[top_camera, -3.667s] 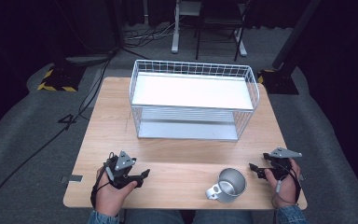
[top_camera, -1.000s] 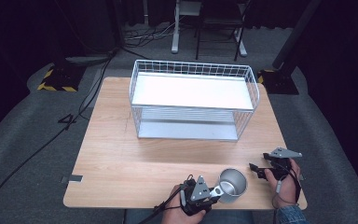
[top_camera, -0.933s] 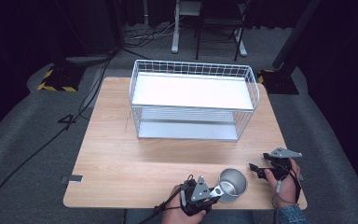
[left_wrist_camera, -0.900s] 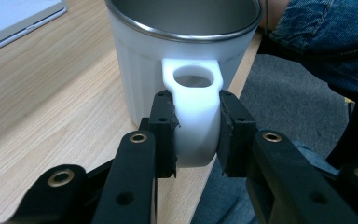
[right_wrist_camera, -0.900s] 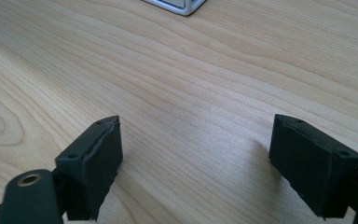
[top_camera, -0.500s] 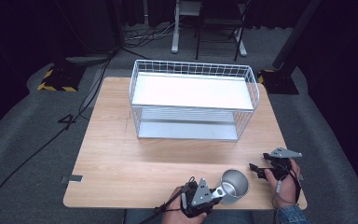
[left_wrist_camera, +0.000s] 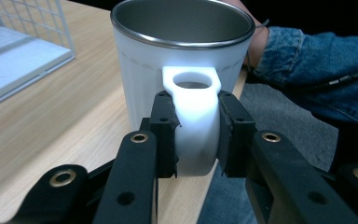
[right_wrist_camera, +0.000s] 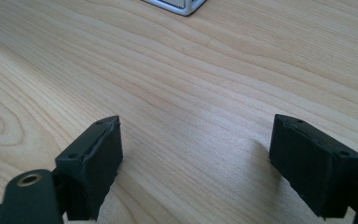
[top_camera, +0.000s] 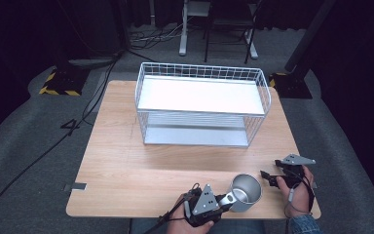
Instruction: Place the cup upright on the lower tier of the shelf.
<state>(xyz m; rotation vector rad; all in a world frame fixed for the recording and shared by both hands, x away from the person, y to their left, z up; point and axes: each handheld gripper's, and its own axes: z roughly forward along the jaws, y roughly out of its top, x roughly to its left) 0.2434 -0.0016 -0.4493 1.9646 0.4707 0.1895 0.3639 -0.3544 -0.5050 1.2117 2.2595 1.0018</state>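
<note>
So the shiny steel mug with the flat loop handle (top_camera: 245, 193) sits at the near edge of the light wooden table (top_camera: 126, 165), right of centre, and it looks slightly tipped toward the far right, though the high view is too small to be sure whether its base is flat on the wood. The left gripper (top_camera: 222, 201) is clamped on that handle: in the left gripper view both black pads press the loop (left_wrist_camera: 195, 126) from either side, with the mug body (left_wrist_camera: 182, 56) standing just beyond the jaws. The hand holding it comes in from the bottom edge, right at the table's lip.

The right gripper (top_camera: 269, 178) is just to the right of the mug, near the table's near right corner, not touching it. Its jaws are spread wide with nothing between them; the right gripper view shows bare wood grain (right_wrist_camera: 191, 107) in the gap.

Further back, the white wire two-tier rack (top_camera: 202, 105) stands in the far middle of the table, well apart from the mug and both grippers.
</note>
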